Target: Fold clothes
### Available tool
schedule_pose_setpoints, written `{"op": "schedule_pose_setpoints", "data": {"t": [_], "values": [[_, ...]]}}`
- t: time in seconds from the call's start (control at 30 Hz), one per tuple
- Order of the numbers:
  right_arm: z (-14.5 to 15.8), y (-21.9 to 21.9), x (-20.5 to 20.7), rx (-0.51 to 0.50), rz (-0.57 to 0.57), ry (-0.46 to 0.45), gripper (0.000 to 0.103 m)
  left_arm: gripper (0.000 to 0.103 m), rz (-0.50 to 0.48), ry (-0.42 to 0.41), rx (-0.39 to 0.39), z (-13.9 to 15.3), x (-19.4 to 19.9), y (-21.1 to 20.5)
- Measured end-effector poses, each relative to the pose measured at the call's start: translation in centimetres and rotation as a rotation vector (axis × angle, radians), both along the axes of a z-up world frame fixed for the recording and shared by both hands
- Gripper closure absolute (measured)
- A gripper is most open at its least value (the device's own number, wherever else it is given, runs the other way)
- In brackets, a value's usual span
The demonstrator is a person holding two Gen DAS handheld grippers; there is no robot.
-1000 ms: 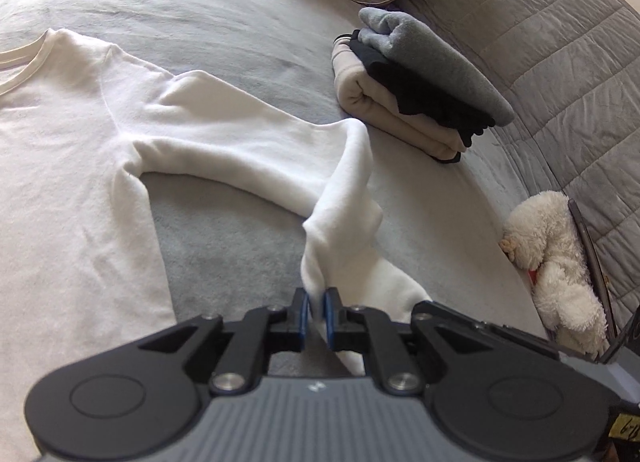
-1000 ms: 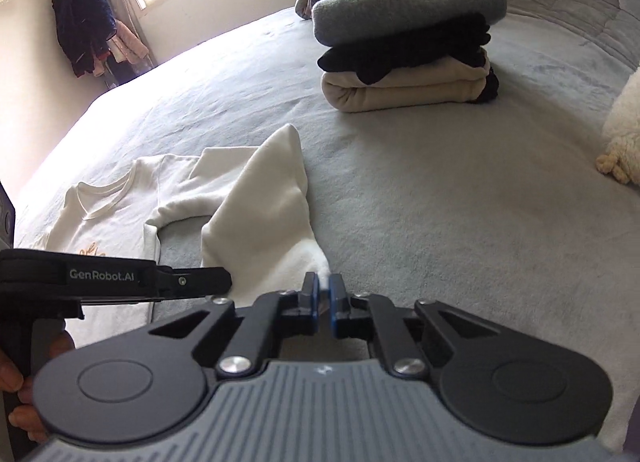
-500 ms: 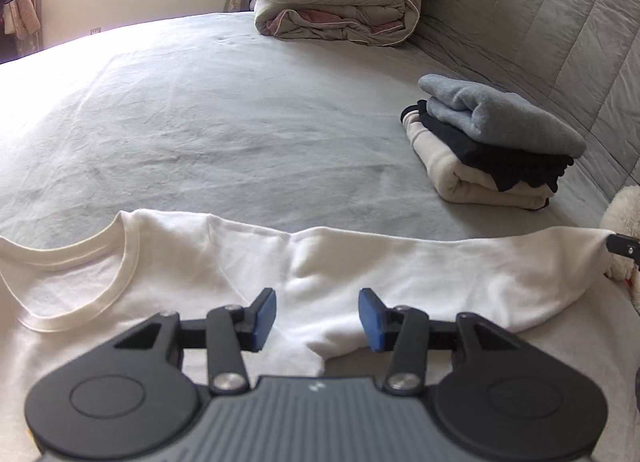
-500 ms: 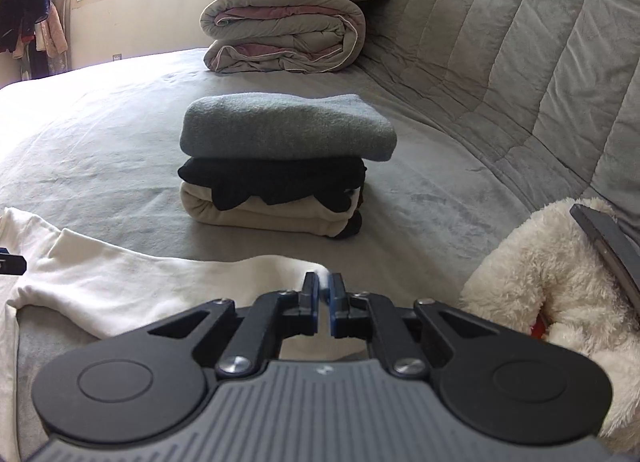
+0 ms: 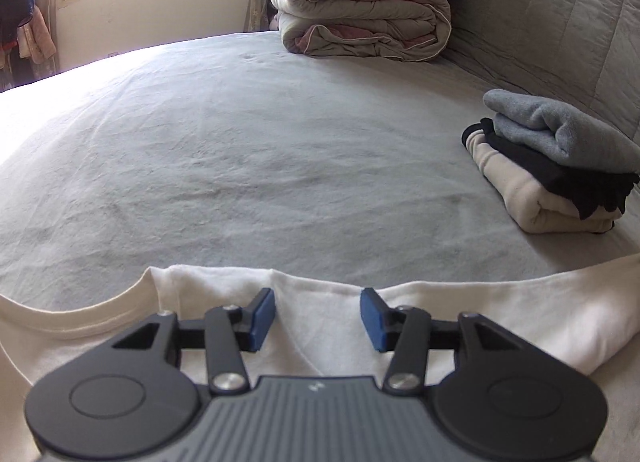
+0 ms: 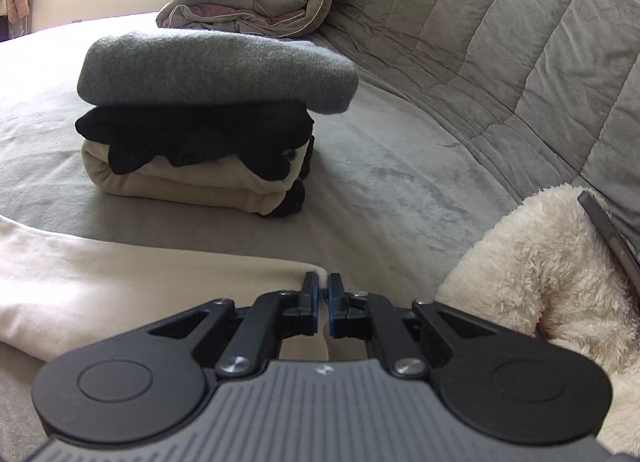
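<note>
My left gripper (image 5: 318,318) hangs over the white shirt (image 5: 320,326), just right of the neck hole (image 5: 76,316). Its jaws have just been opening and now stand partly apart. The cloth lies under them, but the blue pads (image 5: 264,312) do not press on it.

The shirt lies flat on the near edge of the bed (image 5: 260,165). One sleeve (image 6: 132,282) is stretched out toward the right side. My right gripper (image 6: 323,304) is pinched tight on the end of that sleeve, right by the fluffy white toy (image 6: 532,274).

I think this shirt is soft, light and floppy. It will sag and bunch up if I lift it by one spot. It should not slip much, since the cloth looks fuzzy. The best spots to grab are the thick ones: the sleeve end, the shoulder seam and the neck band.

Behind the sleeve sits a pile of folded clothes (image 6: 208,117), well apart from the shirt. A rolled quilt (image 5: 360,9) sits at the far edge.
</note>
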State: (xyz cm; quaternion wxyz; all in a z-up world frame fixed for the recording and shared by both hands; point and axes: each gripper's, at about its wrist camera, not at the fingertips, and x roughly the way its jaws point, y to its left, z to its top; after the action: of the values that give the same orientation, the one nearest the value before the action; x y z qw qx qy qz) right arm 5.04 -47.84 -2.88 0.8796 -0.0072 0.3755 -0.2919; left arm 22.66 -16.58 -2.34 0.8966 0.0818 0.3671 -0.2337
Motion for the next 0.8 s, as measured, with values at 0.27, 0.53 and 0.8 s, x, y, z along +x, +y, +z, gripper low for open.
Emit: {"op": "schedule_pose_setpoints", "data": {"t": [0.27, 0.53, 0.8], "values": [[-0.6, 0.2, 0.5, -0.008, 0.016, 0.039, 0.086, 0.051, -0.009, -0.060, 0.041, -0.3, -1.3, -0.1], [2.5, 1.2, -0.7, 0.170, 0.006, -0.021, 0.058, 0.056, -0.072, -0.097, -0.033, 2.7, -5.6, 0.2], [3.4, 3.9, -2.6, 0.477, 0.064, -0.112, 0.057, 0.067, -0.228, -0.136, 0.007, 2.7, -11.7, -0.3]]}}
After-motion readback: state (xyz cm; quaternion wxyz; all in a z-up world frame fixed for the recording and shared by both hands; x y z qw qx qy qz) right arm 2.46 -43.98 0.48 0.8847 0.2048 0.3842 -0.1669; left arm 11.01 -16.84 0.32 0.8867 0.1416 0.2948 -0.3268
